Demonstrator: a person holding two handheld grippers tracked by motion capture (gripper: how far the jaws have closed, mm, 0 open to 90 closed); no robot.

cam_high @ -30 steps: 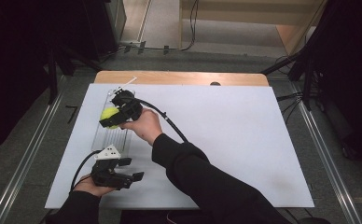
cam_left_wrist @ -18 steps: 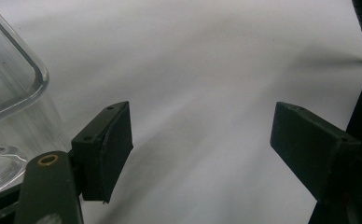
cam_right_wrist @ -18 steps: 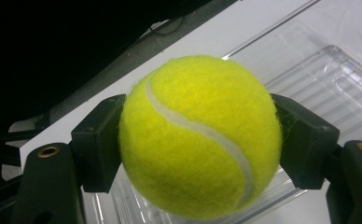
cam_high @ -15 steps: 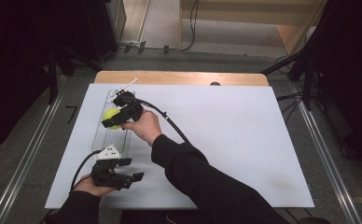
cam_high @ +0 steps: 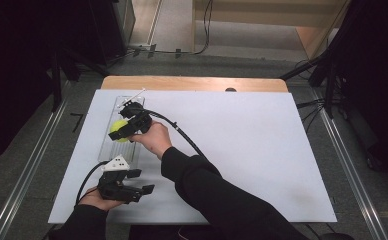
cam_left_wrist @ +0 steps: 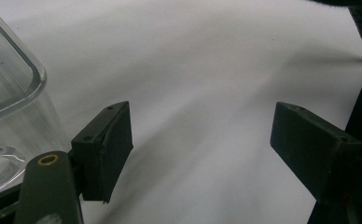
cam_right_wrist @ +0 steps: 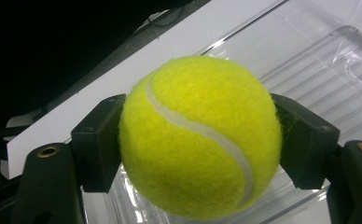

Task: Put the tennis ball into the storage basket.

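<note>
The right gripper (cam_high: 124,127) is clenched on a yellow ball (cam_high: 118,131), one jaw pressed to each side of it in the right gripper view (cam_right_wrist: 200,135). It holds the ball over a clear tray (cam_high: 113,150) that lies lengthwise along the left part of the white mat (cam_high: 262,150). In the right gripper view the tray's ribbed floor (cam_right_wrist: 319,74) lies below and behind the ball, and its rim runs just past the ball on the far side, near the mat's left edge.

The left gripper (cam_high: 132,190) rests low on the mat near the front edge, just beyond the tray's near end. Its jaws stand wide apart with nothing between them (cam_left_wrist: 200,140); the tray's rounded corner (cam_left_wrist: 11,93) sits just beside its left jaw.

The mat to the right of both grippers is bare, wide and flat out to its right edge. A strip of wooden table (cam_high: 192,83) shows beyond the mat's far edge. The right forearm (cam_high: 217,195) crosses the mat's front middle.
</note>
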